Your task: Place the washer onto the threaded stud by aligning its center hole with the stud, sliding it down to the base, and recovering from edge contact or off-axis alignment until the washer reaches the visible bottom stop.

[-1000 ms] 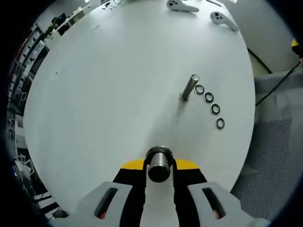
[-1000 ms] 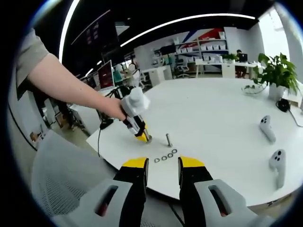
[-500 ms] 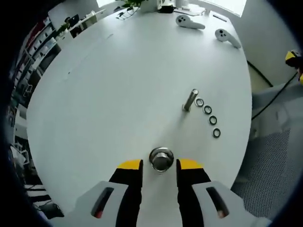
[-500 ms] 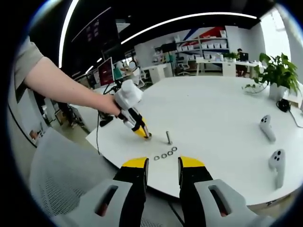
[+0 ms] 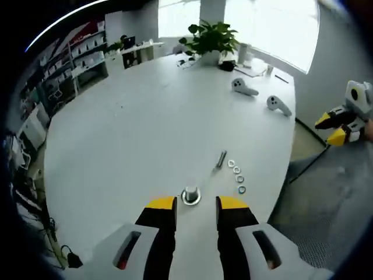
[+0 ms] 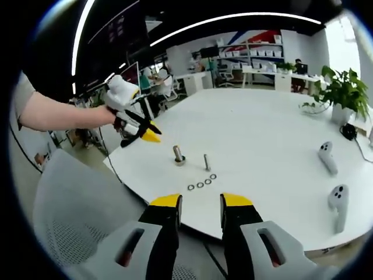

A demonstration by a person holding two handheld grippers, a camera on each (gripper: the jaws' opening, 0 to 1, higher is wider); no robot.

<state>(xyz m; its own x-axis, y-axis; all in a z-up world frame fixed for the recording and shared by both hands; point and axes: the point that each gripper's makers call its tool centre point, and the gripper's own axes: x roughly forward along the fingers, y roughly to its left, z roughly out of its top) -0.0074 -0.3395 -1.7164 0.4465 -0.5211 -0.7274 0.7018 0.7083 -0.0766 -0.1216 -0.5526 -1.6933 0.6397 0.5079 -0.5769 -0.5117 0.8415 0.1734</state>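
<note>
Daylight pours from the large bright windows at the upper right of the left gripper view, blown out to white, washing the round white counter in soft glare. In the right gripper view a curved white ceiling light strip glows against a dark ceiling. Shadows are faint. Fisheye bending curves the edges; the far background looks soft.

Stud upright on white table; four washers in row nearby; L gripper above table edge.

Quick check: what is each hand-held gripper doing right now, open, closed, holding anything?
Left hand-held gripper: open, holding nothing, above the table.
Right hand-held gripper: open, holding nothing.
</note>
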